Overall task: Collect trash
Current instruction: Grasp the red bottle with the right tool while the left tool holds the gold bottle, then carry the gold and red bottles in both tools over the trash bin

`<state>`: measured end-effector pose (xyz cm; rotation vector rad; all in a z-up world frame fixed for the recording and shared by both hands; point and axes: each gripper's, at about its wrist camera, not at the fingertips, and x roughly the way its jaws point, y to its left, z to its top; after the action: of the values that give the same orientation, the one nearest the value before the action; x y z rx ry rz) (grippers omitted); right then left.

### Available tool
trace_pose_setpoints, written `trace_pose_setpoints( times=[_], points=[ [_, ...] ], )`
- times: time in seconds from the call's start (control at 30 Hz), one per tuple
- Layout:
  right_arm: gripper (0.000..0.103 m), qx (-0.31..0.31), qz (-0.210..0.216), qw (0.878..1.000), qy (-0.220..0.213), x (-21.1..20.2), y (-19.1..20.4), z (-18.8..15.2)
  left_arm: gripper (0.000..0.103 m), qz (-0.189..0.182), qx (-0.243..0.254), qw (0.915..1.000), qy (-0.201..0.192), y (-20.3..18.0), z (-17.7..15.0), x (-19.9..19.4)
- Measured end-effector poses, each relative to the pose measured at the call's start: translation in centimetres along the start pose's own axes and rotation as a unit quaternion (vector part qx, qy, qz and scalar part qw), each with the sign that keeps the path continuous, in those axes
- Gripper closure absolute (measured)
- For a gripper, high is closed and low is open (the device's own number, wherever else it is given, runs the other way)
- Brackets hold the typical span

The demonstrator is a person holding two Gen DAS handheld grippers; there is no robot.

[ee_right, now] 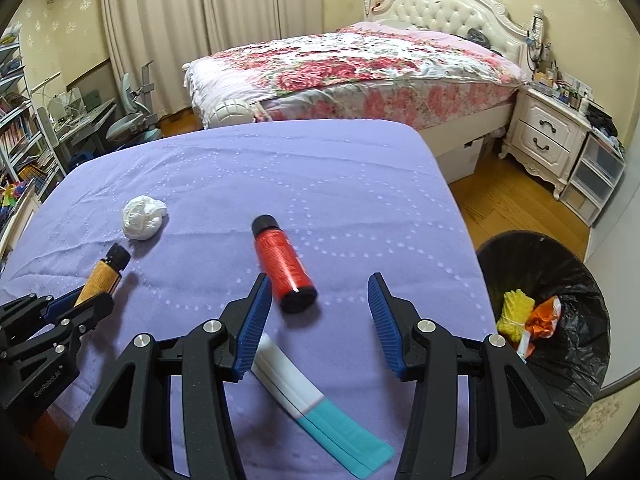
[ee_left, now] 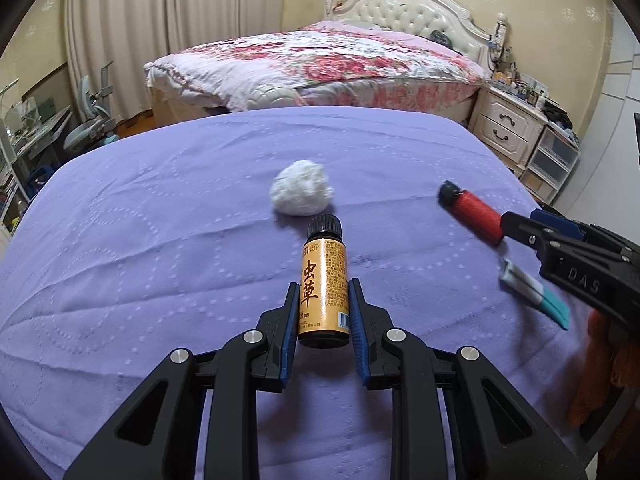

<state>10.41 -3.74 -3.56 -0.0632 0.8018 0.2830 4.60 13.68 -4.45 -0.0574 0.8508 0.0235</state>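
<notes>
A small gold bottle [ee_left: 323,280] with a black cap lies on the purple cloth [ee_left: 160,240]. My left gripper [ee_left: 324,292] is shut on its lower half. The bottle also shows in the right wrist view [ee_right: 102,276]. A white paper wad [ee_left: 301,194] lies just beyond it. My right gripper [ee_right: 318,292] is open, its jaws wide, with a red bottle [ee_right: 284,268] lying just ahead between the fingertips, untouched. A white and teal tube [ee_right: 320,404] lies under the right gripper.
A black-lined trash bin [ee_right: 560,320] stands on the floor to the right of the table, holding yellow and orange wrappers. A bed [ee_right: 360,68] and a white nightstand [ee_right: 544,140] are behind. A desk and chair stand at the far left.
</notes>
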Motion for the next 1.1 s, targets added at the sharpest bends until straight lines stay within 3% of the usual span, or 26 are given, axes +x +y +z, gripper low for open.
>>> trace_pose_setpoints(
  times=[0.43, 0.73, 1.1],
  points=[
    [0.055, -0.025, -0.005, 0.999, 0.031, 3.4, 2.1, 1.5, 0.078, 0.050, -0.039, 0.9980, -0.010, 5.5, 0.3, -0.1],
    [0.079, -0.043, -0.011, 0.998, 0.045, 3.9, 3.1, 1.5, 0.078, 0.049, -0.046, 0.9977, -0.009, 6.2, 0.2, 0.4],
    [0.080, -0.029, -0.002, 0.999, 0.022, 1.9, 2.8, 1.4, 0.078, 0.043, -0.050, 0.9977, -0.017, 5.9, 0.1, 0.1]
  ],
)
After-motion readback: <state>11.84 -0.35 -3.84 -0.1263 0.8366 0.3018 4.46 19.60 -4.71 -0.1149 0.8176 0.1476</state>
